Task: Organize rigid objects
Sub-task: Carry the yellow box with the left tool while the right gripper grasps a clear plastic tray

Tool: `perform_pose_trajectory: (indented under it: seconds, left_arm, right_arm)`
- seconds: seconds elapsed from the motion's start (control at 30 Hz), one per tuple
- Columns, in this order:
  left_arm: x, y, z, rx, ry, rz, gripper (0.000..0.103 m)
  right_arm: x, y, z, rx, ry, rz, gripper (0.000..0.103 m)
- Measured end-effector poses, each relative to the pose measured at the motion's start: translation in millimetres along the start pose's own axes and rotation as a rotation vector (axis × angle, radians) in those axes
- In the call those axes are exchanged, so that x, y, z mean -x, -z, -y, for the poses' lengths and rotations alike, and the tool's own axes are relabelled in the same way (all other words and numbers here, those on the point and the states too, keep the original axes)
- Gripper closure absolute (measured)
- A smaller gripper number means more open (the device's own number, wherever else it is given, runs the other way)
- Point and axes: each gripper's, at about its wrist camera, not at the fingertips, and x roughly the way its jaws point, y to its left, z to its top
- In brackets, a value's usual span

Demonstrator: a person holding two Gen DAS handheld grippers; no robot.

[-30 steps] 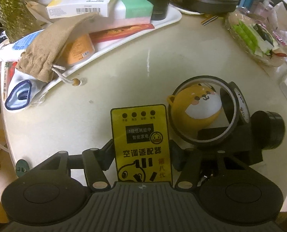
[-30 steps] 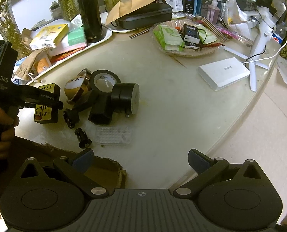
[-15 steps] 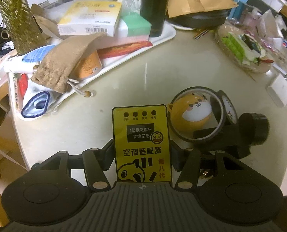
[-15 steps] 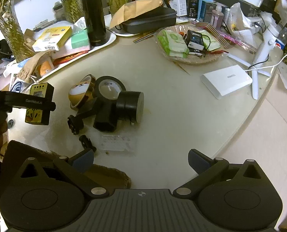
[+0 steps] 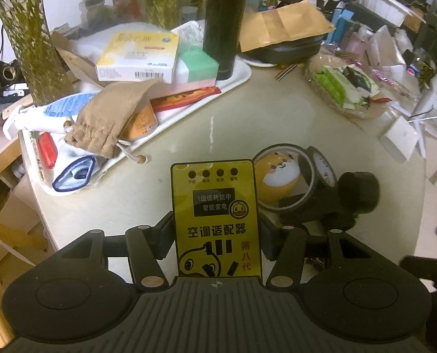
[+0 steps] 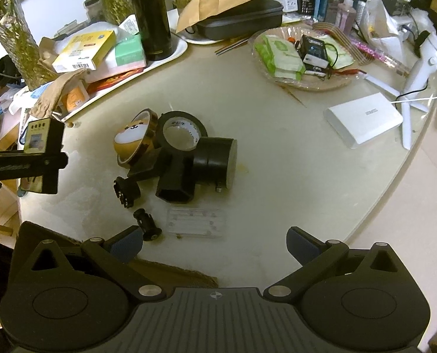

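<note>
The left gripper (image 5: 215,232) clamps a yellow adapter box (image 5: 215,220) printed with a cartoon duck and Chinese lettering, held above the round table's (image 5: 189,123) edge. The right gripper (image 6: 215,242) hangs with jaws apart over a clear plastic case (image 6: 197,222). Beyond, a white tray (image 6: 171,54) carries a black flask (image 6: 152,20) and stacked boxes; a glass dish (image 6: 303,83) holds green packets.

The yellow adapter (image 5: 215,220) stands upright between the left fingers (image 5: 165,229), above the bench. On the bench lie together a tape roll with a dog toy (image 6: 131,138), a black tape roll (image 6: 180,131), a black cylinder (image 6: 217,158) and a clear case (image 6: 196,222).
</note>
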Motion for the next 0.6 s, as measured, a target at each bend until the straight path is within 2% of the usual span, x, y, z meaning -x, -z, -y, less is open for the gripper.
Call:
perform_pose_trajectory:
  seconds: [0.27, 0.53, 0.6]
  left_arm:
    - [16, -3, 0, -0.021, 0.039, 0.005, 0.048]
    - [28, -8, 1, -0.043, 0.071, -0.04, 0.048]
    - [31, -9, 1, -0.05, 0.074, -0.048, 0.048]
  right_arm:
    - [-23, -14, 1, -0.051, -0.027, -0.066, 0.0]
    - [-56, -26, -2, -0.071, -0.024, -0.141, 0.001]
    - [-64, -29, -2, -0.074, -0.023, -0.16, 0.007]
